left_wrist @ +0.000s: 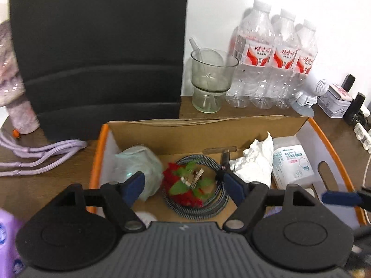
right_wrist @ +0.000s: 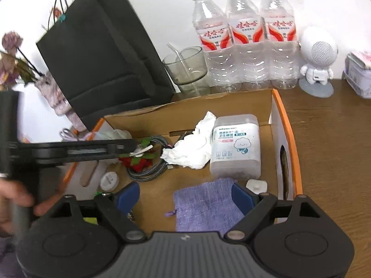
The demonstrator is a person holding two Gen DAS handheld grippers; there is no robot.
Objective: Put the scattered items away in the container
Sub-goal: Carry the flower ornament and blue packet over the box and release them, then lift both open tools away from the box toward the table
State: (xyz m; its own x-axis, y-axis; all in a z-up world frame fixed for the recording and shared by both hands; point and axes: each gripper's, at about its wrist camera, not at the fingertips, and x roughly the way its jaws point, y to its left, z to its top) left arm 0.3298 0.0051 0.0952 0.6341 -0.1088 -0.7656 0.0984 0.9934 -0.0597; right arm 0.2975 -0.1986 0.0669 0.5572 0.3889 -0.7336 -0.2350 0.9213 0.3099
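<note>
Both grippers, left gripper (left_wrist: 184,185) and right gripper (right_wrist: 185,197), stand released, empty, over the cardboard box (right_wrist: 287,139). Purple cloth (right_wrist: 206,206) beneath the right: light, limp; best pinched at a raised fold or edge.

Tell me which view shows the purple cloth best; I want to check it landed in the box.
The right wrist view: the purple cloth lies flat on the cardboard box floor, between the open right hand-held gripper fingers. The left wrist view does not show it clearly.

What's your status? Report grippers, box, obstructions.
Left gripper open, over flower clip. Right gripper open, above purple cloth. Box loaded. Nothing blocking.
</note>
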